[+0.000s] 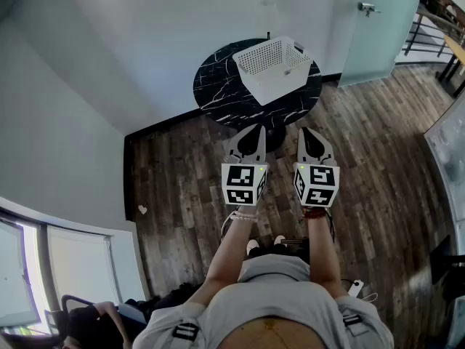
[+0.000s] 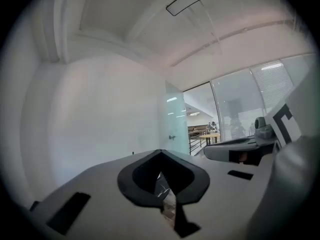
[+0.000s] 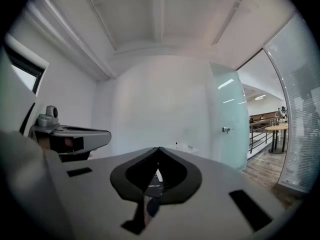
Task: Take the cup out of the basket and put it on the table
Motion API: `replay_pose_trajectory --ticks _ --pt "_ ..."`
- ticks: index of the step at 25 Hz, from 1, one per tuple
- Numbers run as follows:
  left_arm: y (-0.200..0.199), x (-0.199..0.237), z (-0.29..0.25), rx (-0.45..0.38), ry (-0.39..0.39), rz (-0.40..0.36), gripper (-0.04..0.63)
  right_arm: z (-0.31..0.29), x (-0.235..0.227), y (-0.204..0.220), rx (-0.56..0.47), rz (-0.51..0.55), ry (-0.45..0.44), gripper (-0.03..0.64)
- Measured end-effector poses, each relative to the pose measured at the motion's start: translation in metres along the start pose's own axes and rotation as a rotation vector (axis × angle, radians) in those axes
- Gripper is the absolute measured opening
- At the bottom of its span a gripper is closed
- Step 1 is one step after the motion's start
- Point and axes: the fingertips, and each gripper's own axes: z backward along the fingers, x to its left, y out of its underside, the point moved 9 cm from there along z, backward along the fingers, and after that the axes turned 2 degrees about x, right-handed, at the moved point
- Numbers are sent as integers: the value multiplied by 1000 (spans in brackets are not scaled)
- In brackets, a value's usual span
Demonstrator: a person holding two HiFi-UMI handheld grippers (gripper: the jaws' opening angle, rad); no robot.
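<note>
At the bottom of the head view a person in a grey top [image 1: 276, 297] stands on a dark wood-plank floor [image 1: 174, 195], arms stretched forward. Just above, in the middle of the frame, the left tongs [image 1: 257, 129] and the right tongs [image 1: 305, 130] are held side by side, near each other but apart, each with its marker cube towards the person. Both point towards the top of the frame. In each gripper view the two jaws meet at their tips with nothing clamped between them; only a thin slit shows lower down.

Beyond the tips, in the upper middle of the head view, stands a round worktop [image 1: 218, 89], black with thin white veins like marble. On its right half sits the basket [image 1: 272, 64], white, rectangular, with perforated walls and an open top, one corner reaching the worktop's edge. The cup cannot be made out from here; the basket's inside is too small to read.

Plain pale walls curve behind the worktop. A frosted glass door [image 1: 378, 38] with a metal handle [image 1: 368, 7] fills the upper right, and a window [image 1: 65, 267] shows at the lower left.
</note>
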Motion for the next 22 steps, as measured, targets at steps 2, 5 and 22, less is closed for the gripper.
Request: replay_pose_trajectory --ticks 2,5,22 --pt "0 1 1 -2 0 -1 5 0 1 0 -2 2 -1 8" --pt "0 1 1 -2 -1 1 5 1 2 -1 -3 5 -3 8" --pt "6 1 3 15 5 24 5 5 3 0 -15 -3 -19 8"
